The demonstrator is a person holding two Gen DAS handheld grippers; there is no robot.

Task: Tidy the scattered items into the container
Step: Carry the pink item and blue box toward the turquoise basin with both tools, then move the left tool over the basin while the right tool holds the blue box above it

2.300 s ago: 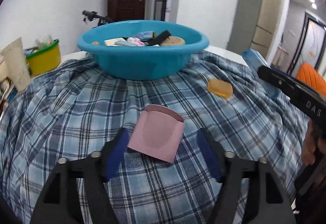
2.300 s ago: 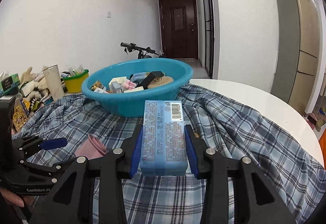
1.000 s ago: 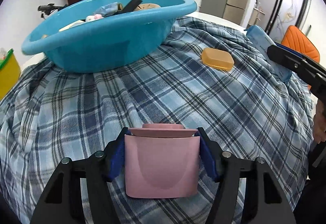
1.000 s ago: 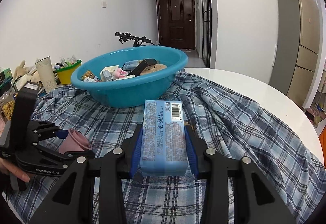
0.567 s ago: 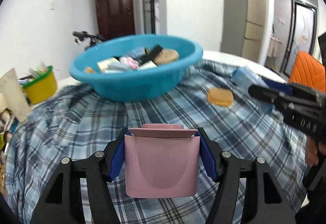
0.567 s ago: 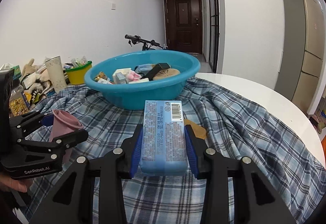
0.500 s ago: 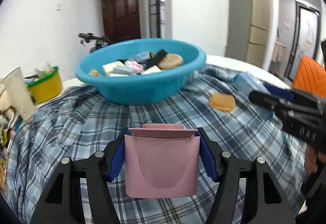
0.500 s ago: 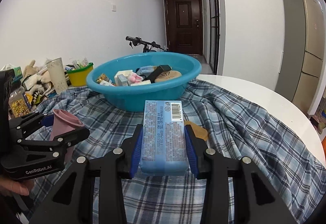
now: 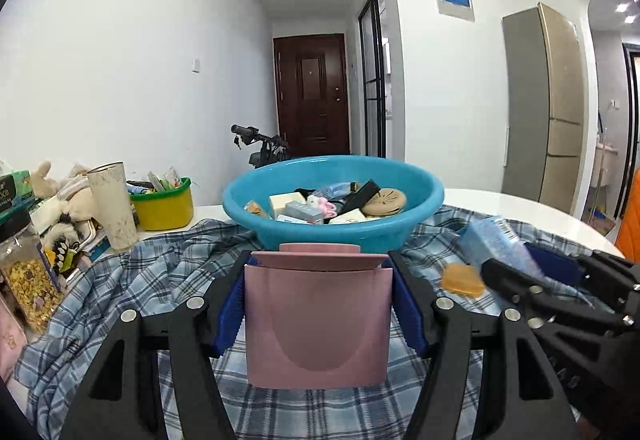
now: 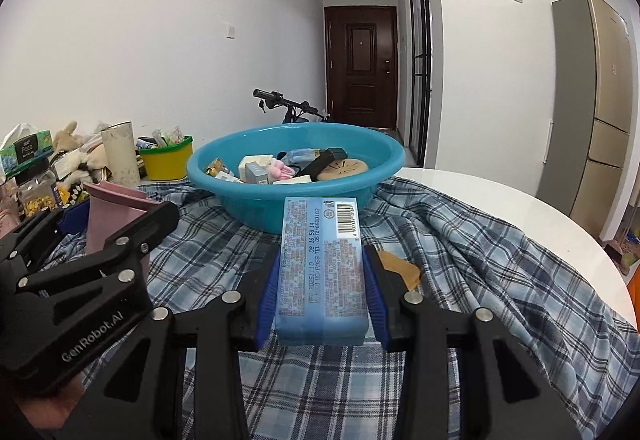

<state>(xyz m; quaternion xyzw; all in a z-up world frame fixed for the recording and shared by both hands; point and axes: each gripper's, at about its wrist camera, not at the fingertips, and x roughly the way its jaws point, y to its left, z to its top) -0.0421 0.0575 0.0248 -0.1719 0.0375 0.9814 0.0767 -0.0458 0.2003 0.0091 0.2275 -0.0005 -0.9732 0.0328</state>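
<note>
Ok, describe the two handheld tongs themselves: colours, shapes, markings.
Both are matte black plastic with angular, strut-like arms, silver round screw heads and blue ribbed pads inside each finger. The left tongs carry white "GenRobot.AI" lettering on the side, readable in the right wrist view. The right tongs look the same build; no lettering on them shows here. No cables or sleeves are visible.

orange pad (image 10: 400, 267): mostly hidden behind right gripper (image 10: 322, 294)
basin (image 9: 420, 200) contents: small, mostly unidentifiable
blue pack (image 10: 322, 260) small print: unreadable
bicycle (image 10: 288, 108): only handlebar visible behind basin
</note>
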